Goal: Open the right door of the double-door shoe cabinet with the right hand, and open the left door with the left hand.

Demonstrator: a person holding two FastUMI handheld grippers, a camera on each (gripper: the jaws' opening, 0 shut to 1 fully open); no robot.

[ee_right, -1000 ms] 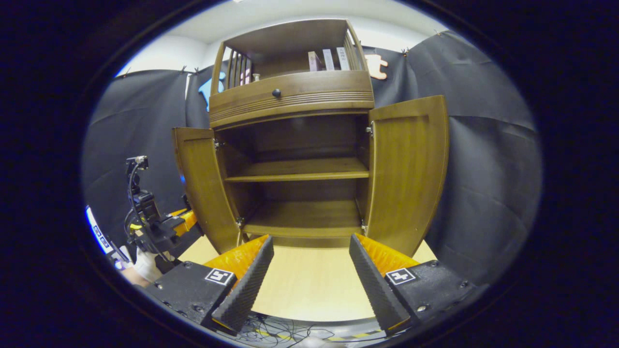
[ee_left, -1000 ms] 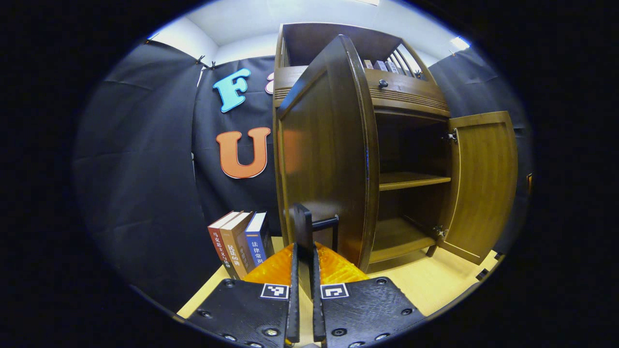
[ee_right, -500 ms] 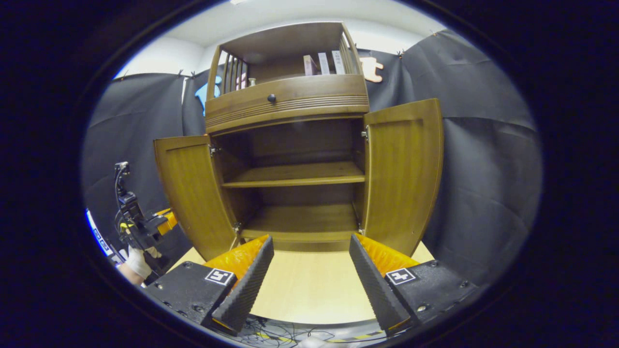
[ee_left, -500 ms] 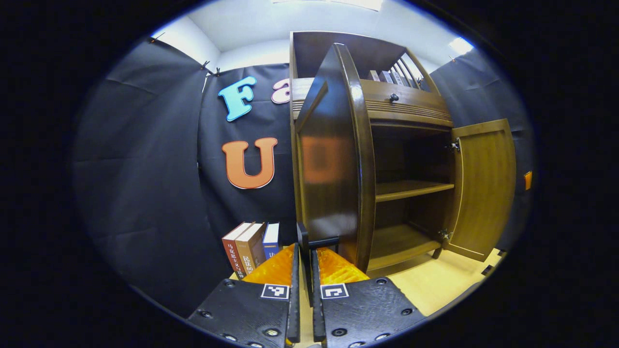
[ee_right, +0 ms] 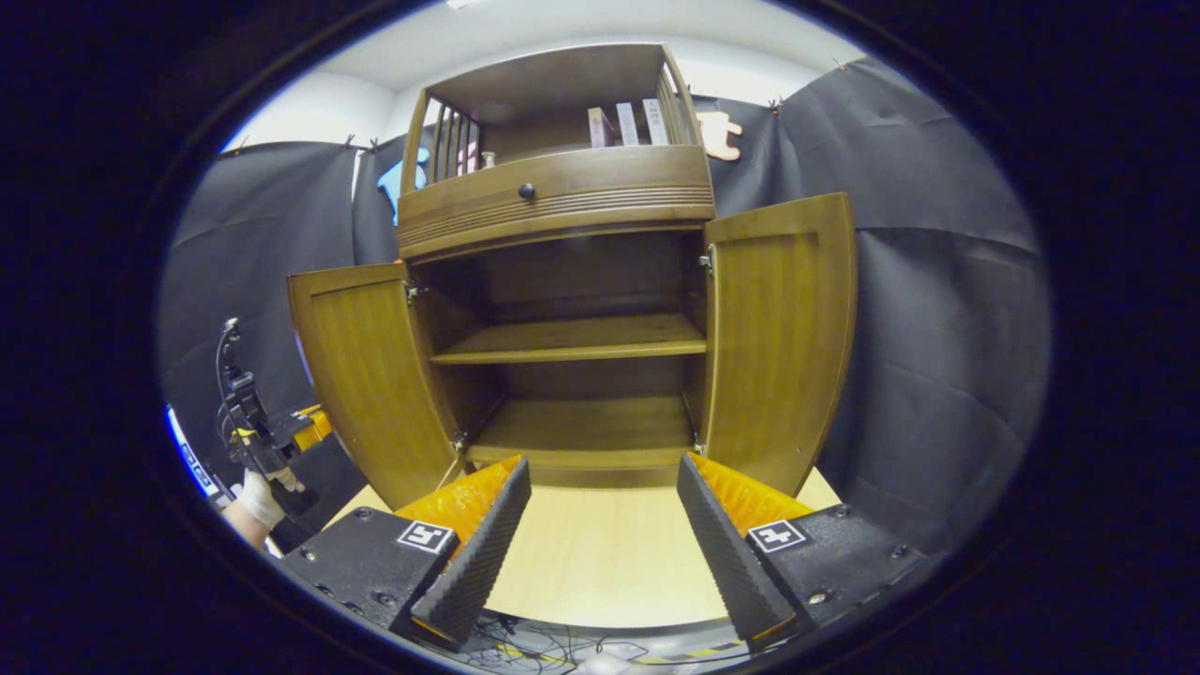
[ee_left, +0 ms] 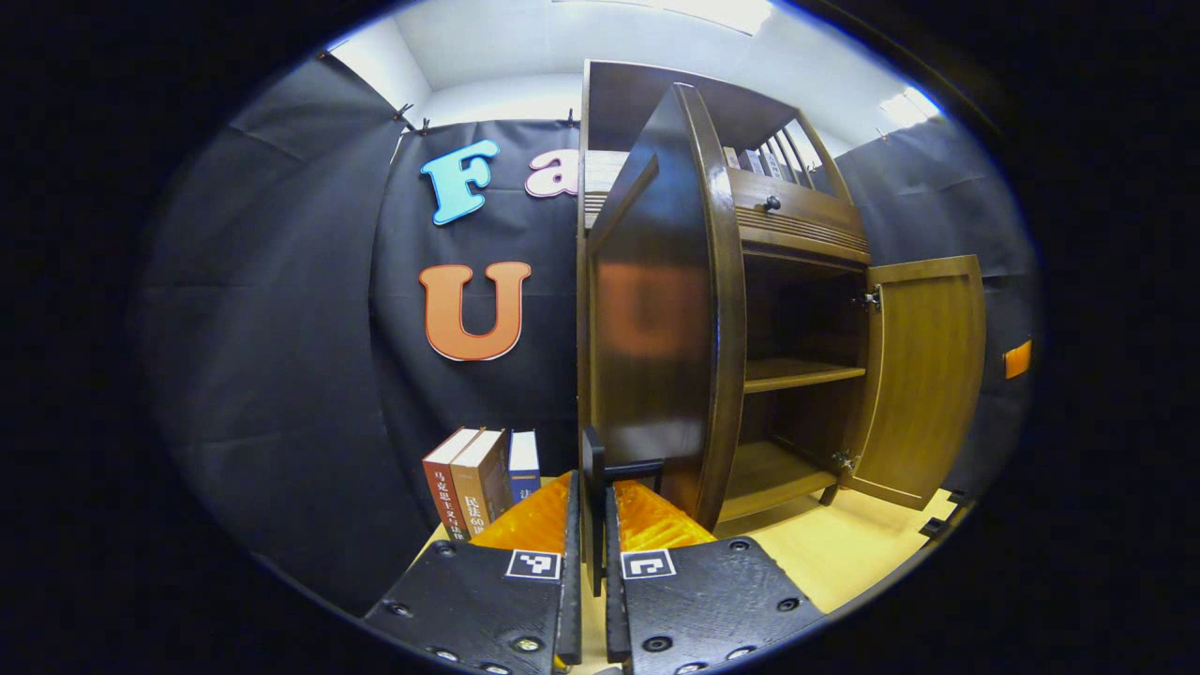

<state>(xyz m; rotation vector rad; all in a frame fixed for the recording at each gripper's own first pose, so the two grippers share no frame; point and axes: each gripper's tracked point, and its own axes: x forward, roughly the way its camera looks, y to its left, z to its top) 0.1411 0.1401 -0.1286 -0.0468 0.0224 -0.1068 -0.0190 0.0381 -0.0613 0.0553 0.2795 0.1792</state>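
shoe cabinet [ee_right: 562, 281] standing on a pale wooden floor [ee_right: 600, 553] against the black cloth wall [ee_right: 937, 309], both lower doors swung outward. in the right gripper view the left door [ee_right: 370, 375] and the right door [ee_right: 783, 337] flank an open interior with a middle shelf [ee_right: 572, 339] and a bottom shelf [ee_right: 586, 427], both bare. above the doors runs a curved drawer front with a small dark knob [ee_right: 527, 191], and over it an open top compartment with slatted sides, where a few books [ee_right: 623, 124] stand upright. the right gripper [ee_right: 600, 506] hovers in front of the opening, its fingers spread wide with only floor between them, touching nothing. at the far left of that view a gloved hand [ee_right: 258, 497] holds the left gripper [ee_right: 272, 441] beside the outer face of the left door. in the left gripper view the left gripper [ee_left: 591, 525] has its fingers pressed together on the dark bar handle [ee_left: 609, 469] low on the left door [ee_left: 656, 319], which is seen nearly edge-on and hides the left part of the cabinet interior; the right door [ee_left: 923, 375] stands open beyond. three books [ee_left: 478, 478] stand upright on the floor between the cloth wall and the cabinet's left side, just behind the gripper.
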